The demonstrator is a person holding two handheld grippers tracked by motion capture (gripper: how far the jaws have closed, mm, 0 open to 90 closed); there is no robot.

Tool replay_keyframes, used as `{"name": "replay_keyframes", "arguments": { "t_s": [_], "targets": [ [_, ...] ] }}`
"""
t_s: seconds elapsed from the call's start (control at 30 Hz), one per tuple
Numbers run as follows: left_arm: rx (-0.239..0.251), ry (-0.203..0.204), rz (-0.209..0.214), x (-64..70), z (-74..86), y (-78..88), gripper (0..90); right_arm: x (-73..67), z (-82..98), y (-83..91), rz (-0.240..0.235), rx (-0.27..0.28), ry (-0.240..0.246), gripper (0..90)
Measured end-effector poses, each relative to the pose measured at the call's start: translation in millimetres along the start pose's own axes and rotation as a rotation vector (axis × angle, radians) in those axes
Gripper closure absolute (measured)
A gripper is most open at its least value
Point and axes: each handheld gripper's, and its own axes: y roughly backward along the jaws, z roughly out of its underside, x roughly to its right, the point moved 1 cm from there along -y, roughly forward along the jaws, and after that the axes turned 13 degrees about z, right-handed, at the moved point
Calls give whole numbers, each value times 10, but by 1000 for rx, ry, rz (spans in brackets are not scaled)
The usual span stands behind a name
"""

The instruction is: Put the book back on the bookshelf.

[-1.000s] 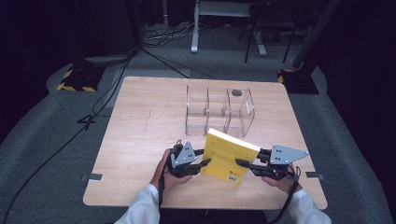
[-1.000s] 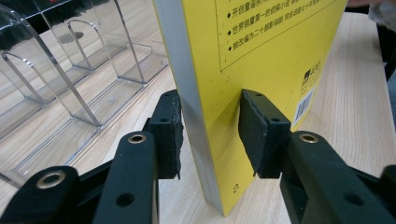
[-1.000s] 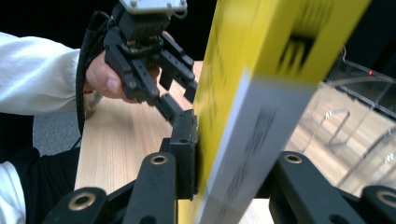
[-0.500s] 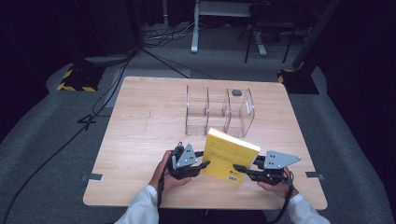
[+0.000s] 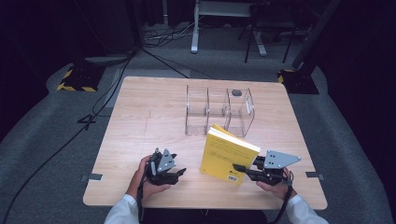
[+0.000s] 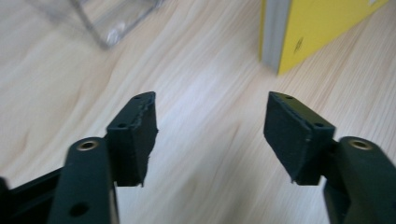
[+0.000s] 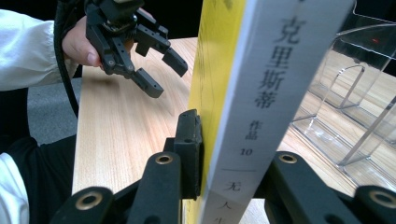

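Yellow book point(image 5: 229, 154) held upright on table point(image 5: 140, 116).
Right gripper point(image 5: 239, 168) fingers clamped the book; left gripper point(image 5: 180, 172) fingers had just opened, holding nothing.

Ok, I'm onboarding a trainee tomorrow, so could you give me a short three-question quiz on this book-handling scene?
1. True or false: the right hand-held gripper is clamped on the yellow paperback book.
2. The left hand-held gripper, whose jaws have just been opening, has what between them? A) the book B) nothing C) a cable
3. Which thing stands behind the book on the light wooden table?

Key: 1 true. 2 B. 3 the clear acrylic three-slot rack.
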Motion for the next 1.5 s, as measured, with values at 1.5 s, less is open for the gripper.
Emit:
{"name": "replay_keyframes", "arguments": {
  "t_s": [1.5],
  "targets": [
    [-36,284,-114,-235,560,292,155,331,147,474,346,-5,4,766]
  ]
}}
